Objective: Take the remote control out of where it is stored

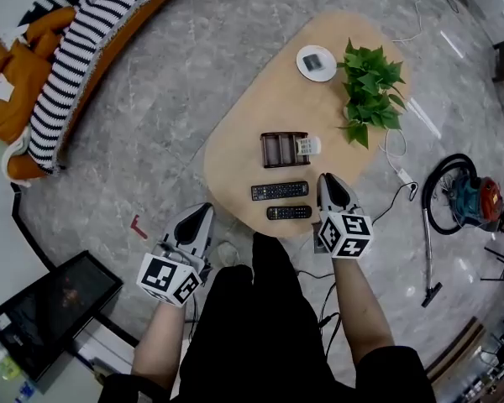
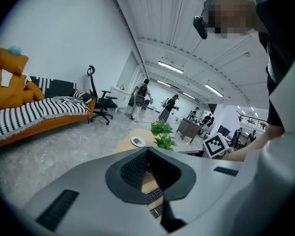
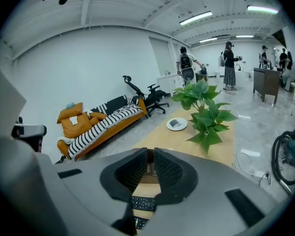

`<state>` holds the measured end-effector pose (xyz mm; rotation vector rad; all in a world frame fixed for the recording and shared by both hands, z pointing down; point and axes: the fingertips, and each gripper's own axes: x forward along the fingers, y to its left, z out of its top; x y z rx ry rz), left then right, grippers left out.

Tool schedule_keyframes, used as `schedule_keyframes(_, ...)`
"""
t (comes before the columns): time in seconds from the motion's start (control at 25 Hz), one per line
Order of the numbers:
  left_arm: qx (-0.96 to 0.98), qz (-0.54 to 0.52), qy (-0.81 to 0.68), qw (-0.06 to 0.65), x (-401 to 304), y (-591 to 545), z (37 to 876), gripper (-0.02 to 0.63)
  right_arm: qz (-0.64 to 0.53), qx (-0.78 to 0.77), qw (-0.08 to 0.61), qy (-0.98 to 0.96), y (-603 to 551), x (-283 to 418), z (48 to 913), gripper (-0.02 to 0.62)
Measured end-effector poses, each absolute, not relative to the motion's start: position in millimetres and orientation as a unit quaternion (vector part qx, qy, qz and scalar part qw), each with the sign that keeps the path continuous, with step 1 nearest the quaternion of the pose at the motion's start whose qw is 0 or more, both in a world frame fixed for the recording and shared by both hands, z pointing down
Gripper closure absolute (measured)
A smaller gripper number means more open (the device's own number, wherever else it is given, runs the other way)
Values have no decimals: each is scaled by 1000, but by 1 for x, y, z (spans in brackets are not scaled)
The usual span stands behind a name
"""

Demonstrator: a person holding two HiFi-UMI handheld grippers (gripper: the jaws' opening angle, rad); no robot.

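Note:
On the oval wooden table (image 1: pixel 260 116) stands a brown slotted holder (image 1: pixel 280 149) with a white remote control (image 1: pixel 307 147) in its right slot. Two black remotes lie in front of it, one (image 1: pixel 279 191) nearer the holder and one (image 1: pixel 289 212) by the table's near edge. My right gripper (image 1: pixel 327 179) hovers just right of the black remotes, jaws shut and empty. The right gripper view shows both remotes (image 3: pixel 143 203) under its jaws (image 3: pixel 151 154). My left gripper (image 1: pixel 205 210) hangs off the table's near-left edge over the floor, its jaws (image 2: pixel 148 151) shut on nothing.
A potted green plant (image 1: pixel 370 91) and a white dish (image 1: pixel 317 63) stand on the far part of the table. A vacuum cleaner (image 1: pixel 470 200) with cables lies on the floor at the right. A striped orange sofa (image 1: pixel 76 65) is far left, a dark screen (image 1: pixel 46 309) near left.

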<state>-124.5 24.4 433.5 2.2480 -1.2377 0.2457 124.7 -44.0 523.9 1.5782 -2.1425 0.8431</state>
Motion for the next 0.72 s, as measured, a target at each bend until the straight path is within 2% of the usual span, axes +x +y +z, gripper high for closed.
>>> schedule_keyframes(0.08,834,88,-464,286,-125,23,439,598,309,559,178,-749,-52,127,535,561)
schedule_keyframes(0.2,830,90,-466,294,-122,20,446,598,314,555,198,-745,-62,128,554,515)
schedule_keyframes(0.36,828,98,-464,299,-115,17,452,598,318,552,219,-739,-78,130,580,500)
schedule_keyframes(0.56,824,105,-461,312,-111,18,460,598,344,553,234,-722,-103,128,610,436)
schedule_keyframes(0.72,822,117,-453,325,-103,20,468,598,354,554,247,-712,-120,130,627,419)
